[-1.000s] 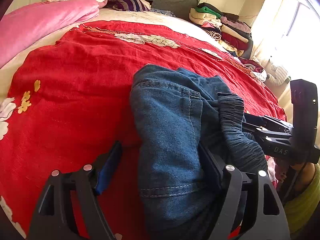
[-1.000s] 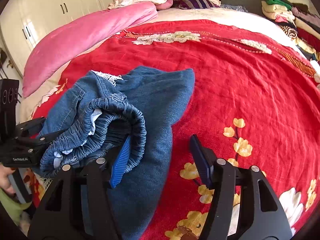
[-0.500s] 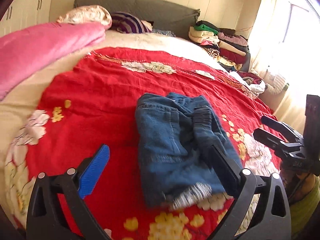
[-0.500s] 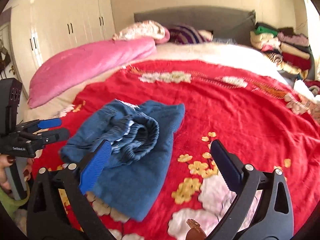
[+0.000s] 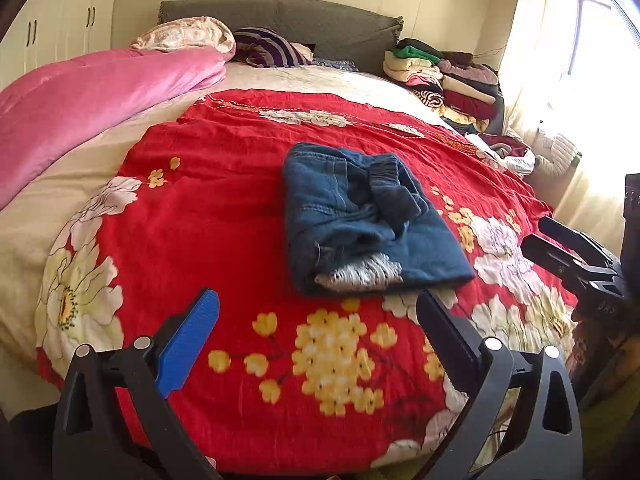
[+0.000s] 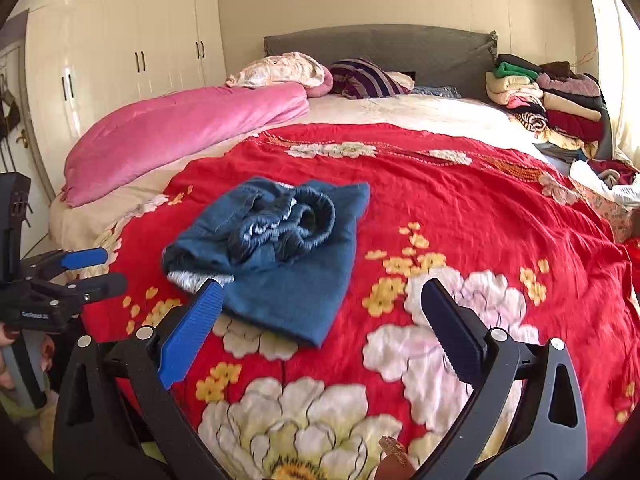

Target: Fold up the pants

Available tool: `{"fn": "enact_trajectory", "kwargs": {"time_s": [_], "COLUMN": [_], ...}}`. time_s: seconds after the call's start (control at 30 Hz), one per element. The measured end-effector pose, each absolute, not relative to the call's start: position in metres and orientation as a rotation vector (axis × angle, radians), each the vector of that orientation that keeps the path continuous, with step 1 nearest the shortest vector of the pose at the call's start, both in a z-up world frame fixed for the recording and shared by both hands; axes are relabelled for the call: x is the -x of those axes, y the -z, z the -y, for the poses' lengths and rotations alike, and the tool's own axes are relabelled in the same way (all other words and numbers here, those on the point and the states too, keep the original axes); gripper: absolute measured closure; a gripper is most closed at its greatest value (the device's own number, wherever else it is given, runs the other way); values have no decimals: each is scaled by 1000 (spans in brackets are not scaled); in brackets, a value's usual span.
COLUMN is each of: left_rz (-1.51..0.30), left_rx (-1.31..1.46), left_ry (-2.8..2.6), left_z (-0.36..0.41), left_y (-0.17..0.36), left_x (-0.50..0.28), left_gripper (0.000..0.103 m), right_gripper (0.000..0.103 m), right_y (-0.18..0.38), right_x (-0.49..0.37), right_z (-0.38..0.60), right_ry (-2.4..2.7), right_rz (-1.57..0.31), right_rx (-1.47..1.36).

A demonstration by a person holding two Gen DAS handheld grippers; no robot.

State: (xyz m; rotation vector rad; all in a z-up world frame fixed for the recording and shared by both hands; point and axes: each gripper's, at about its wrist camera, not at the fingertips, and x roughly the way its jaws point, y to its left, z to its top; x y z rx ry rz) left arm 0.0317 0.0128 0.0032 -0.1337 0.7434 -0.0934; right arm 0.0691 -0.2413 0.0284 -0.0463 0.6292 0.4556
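We see the folded blue jeans [image 5: 360,220] lying in a rumpled bundle on the red floral bedspread [image 5: 200,200], near the middle of the bed. Our left gripper [image 5: 318,332] hangs short of them, fingers wide and holding nothing. Our right gripper [image 6: 320,312] is likewise spread wide and empty. A pink quilt [image 6: 180,132] lies far left.

Both grippers, left [image 5: 318,316] and right [image 6: 322,306], now pulled back from pants [image 5: 360,220], jaws spread wide; pants released, lying folded on blanket [image 5: 224,184].
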Motion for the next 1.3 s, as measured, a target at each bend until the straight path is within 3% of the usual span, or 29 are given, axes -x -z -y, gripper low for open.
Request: {"fn": "enact_trajectory", "kwargs": {"time_s": [0.67,1.3], "left_rz": [-791,-798], "left_rx": [132,126], "left_ry": [45,39], "left_z": [-8,-6], "left_y": [15,15], "left_x": [-6,-4], "left_gripper": [4,4], "right_gripper": [9,9], "right_y": [8,1], "right_x": [-37,-37], "right_z": [237,237], "right_ry": [-414,-417], "right_rz": [-750,-743], "right_rx": [60,70]}}
